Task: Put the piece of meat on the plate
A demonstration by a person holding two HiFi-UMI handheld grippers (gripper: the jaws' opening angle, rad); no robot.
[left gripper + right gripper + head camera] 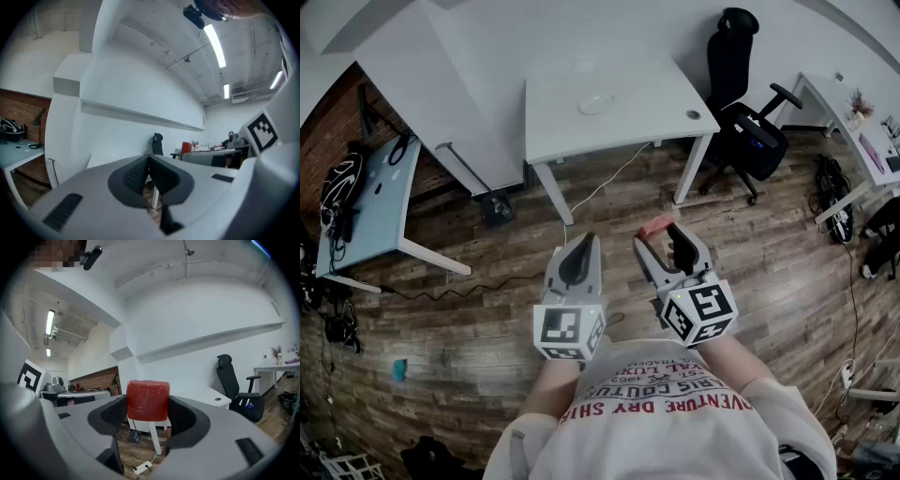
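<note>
Right claw (661, 234): jaws spread wide, clamped on the piece of meat (148, 401). It's a red block with flat sides, and a pad presses on each side. The top of the block sticks up above the jaw tips and the lower part sits down in the gap. The claw points level, held in the air in front of the person's chest over the wooden floor (487, 309).

Left claw (149, 176): jaws closed, the ribbed pads meeting at the tips. It's also level, just beside the right claw, and the two don't touch.

Plate (595, 103): white, round, lying flat on the white tabletop (647, 117), roughly mid-width and toward the far edge. It's too small in the head view to read any detail on its surface. The meat is well apart from it, short of the tabletop's near edge.

There's a round cable hole (693, 114) near the tabletop's right corner. A black office chair (742, 112) stands just right of the tabletop. A pale blue desk (380, 211) at the left has dark gear on its far end. A cable (609, 183) runs down from the tabletop and across the floor.
</note>
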